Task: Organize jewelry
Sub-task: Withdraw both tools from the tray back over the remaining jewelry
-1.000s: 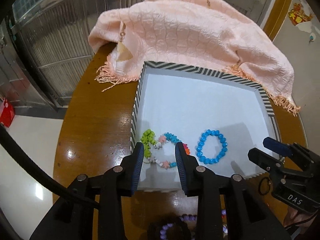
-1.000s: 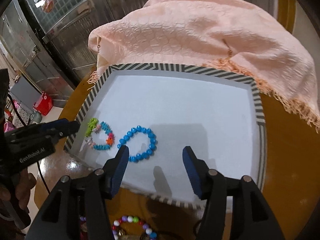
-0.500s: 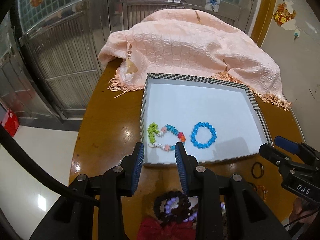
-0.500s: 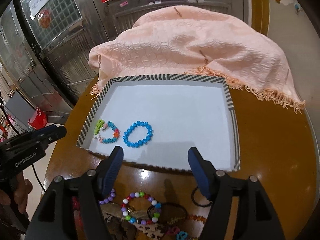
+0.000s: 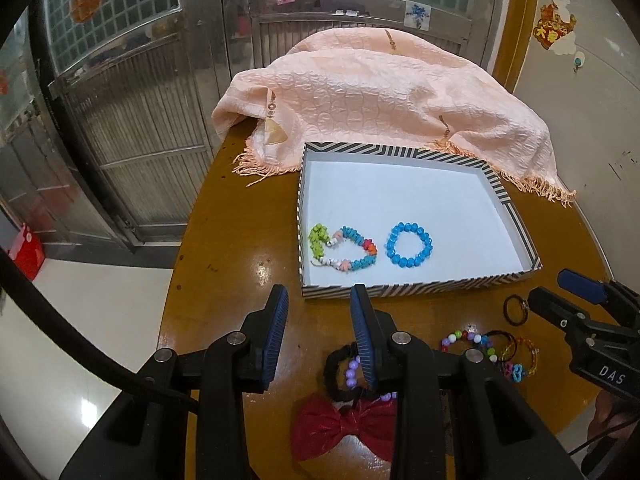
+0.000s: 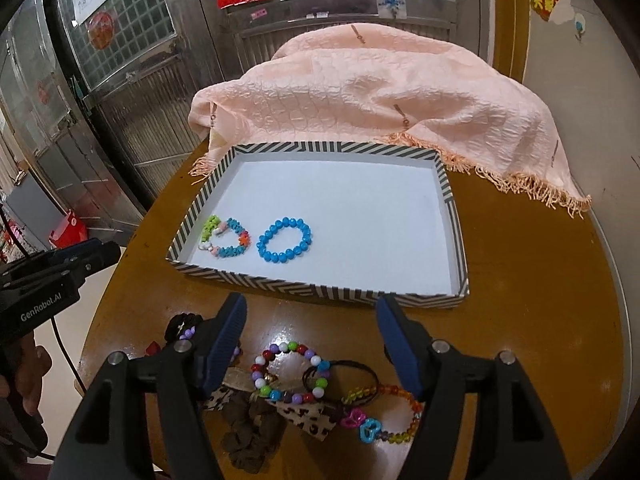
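Two released tongs, left (image 5: 319, 322) and right (image 6: 310, 334), above loose bracelets (image 6: 290, 372) near striped tray (image 6: 320, 290), pink cloth (image 6: 380, 92) behind.

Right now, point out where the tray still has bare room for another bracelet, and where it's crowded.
The striped tray is bare across its far half and its whole right side, bordered by the peach cloth. Only the near-left corner is taken, by the multicolor bracelet and the blue bead bracelet. Crowded: the table edge in front of the tray, with the loose bracelet pile.
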`<state>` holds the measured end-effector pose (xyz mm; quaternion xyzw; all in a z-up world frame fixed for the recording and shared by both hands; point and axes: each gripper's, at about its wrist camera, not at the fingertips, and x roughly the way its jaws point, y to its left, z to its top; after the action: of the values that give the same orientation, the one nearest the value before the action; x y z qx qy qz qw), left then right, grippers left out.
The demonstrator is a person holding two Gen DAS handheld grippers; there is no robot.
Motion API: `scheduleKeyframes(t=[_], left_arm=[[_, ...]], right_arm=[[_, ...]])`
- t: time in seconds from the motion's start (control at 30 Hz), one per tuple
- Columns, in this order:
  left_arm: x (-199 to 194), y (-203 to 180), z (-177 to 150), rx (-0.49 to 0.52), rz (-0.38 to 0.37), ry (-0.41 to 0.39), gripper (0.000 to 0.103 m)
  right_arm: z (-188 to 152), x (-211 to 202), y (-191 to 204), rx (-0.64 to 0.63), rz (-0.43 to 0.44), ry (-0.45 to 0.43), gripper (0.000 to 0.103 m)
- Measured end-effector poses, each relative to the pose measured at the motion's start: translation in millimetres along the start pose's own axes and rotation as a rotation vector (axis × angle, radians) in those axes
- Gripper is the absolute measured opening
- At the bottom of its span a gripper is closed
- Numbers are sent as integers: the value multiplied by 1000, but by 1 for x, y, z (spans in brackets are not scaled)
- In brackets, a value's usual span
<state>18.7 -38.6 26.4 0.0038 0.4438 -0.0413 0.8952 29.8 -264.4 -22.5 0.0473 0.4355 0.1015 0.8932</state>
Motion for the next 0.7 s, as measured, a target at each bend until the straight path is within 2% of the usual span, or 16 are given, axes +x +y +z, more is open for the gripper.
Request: scheduleKeyframes(t=[0.7], left_arm=[[-9, 0, -19, 12, 3, -4, 25]], right_arm=[[-18, -14, 1, 8, -6, 4, 71]])
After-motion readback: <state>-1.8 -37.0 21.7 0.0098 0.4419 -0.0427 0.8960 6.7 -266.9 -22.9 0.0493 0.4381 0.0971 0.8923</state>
